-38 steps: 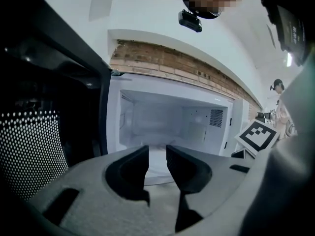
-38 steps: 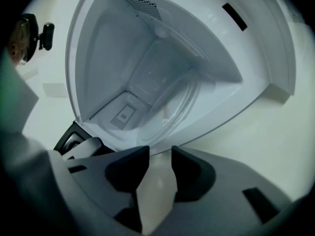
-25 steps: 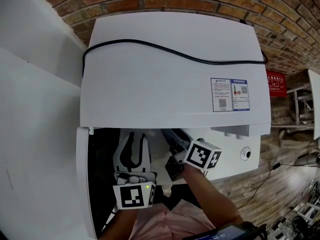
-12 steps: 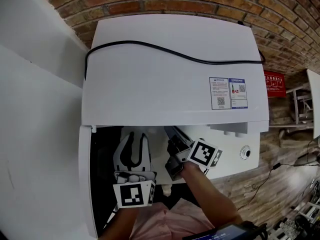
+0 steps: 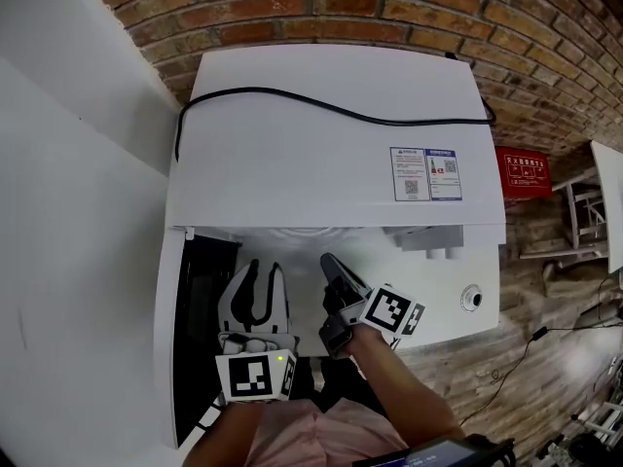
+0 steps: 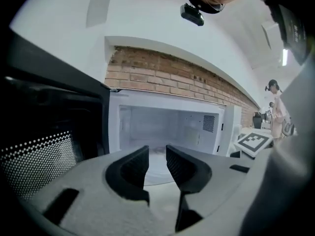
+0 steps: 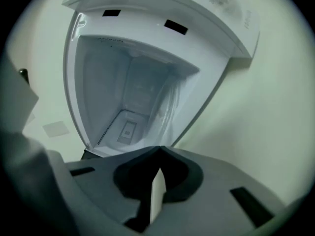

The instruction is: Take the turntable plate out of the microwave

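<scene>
**Glass plate lies inside the microwave; both tongs wait before its mouth**

At the far left stands a plain white wall [image 5: 78, 212]. Next to it, the white box-shaped microwave [image 5: 321, 163] has its dark door [image 5: 200, 339] [image 6: 44, 146] swung open to the left. In the left gripper view the door's window mesh shows as rows of pale dots. A black cable [image 5: 253, 89] snakes across the microwave's flat top.

The left tongs [image 5: 259, 270] [image 6: 157, 154] sit in front of the open cavity, jaws partly apart with nothing between them. Through that gap shows the round clear-glass turntable plate [image 6: 157, 165]. It lies flat on the floor of the white cavity, pale and slightly frosted, its near rim a smooth curve close to the cavity's mouth. Neither pair of tongs touches it.

Just to the right, the right tongs [image 5: 328, 261] [image 7: 160, 149] are rolled onto their side, also outside the cavity. Their jaws have just been closing and now meet at the tips, gripping nothing. A thin pale sliver shows in the seam behind the tips, and I cannot tell what it is. In the right gripper view the plate [image 7: 167, 107] appears as a glassy, streaked sheen along one side of the cavity.

Further right, two printed labels [image 5: 425, 173] sit on the microwave's top. A red sign [image 5: 521, 173] shows against the red brick wall [image 5: 341, 8], and wooden floor [image 5: 526, 358] lies below.
</scene>
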Action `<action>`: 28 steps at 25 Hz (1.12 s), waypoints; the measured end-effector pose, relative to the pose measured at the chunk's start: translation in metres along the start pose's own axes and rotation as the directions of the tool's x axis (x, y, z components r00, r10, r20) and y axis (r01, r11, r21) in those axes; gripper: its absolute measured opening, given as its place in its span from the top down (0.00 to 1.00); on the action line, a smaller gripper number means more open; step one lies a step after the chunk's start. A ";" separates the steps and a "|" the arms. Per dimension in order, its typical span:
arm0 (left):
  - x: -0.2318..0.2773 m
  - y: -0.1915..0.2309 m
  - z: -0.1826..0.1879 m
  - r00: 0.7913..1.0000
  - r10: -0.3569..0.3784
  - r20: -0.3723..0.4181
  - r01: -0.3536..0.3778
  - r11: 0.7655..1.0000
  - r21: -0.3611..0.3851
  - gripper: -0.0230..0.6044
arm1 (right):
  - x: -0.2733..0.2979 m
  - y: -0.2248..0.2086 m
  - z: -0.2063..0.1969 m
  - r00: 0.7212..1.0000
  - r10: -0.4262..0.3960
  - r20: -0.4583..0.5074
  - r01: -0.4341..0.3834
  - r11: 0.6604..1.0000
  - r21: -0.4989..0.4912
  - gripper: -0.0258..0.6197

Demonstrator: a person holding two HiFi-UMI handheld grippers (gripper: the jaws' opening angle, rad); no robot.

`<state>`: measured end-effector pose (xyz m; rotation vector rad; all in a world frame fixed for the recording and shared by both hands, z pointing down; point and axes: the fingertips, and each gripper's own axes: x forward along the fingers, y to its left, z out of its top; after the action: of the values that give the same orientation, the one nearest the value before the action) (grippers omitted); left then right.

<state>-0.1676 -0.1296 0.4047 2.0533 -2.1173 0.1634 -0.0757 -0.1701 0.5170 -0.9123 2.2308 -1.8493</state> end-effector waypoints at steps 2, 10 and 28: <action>-0.006 -0.002 -0.001 1.000 0.014 -0.002 -0.014 1.000 -0.012 0.79 | -0.001 0.000 -0.002 1.000 0.013 -0.007 -0.013 1.000 -0.001 0.95; -0.008 -0.006 -0.003 1.000 0.009 0.003 -0.009 1.000 0.003 0.79 | 0.024 -0.001 0.011 0.998 0.064 -0.003 -0.064 0.993 0.095 0.65; -0.010 0.007 -0.012 1.000 0.016 -0.022 -0.017 1.000 -0.007 0.79 | 0.025 0.001 0.013 1.000 0.028 -0.005 -0.026 0.972 0.233 0.91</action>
<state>-0.1734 -0.1173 0.4142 2.0215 -2.1195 0.1793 -0.0904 -0.1938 0.5198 -0.8287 1.9647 -2.0497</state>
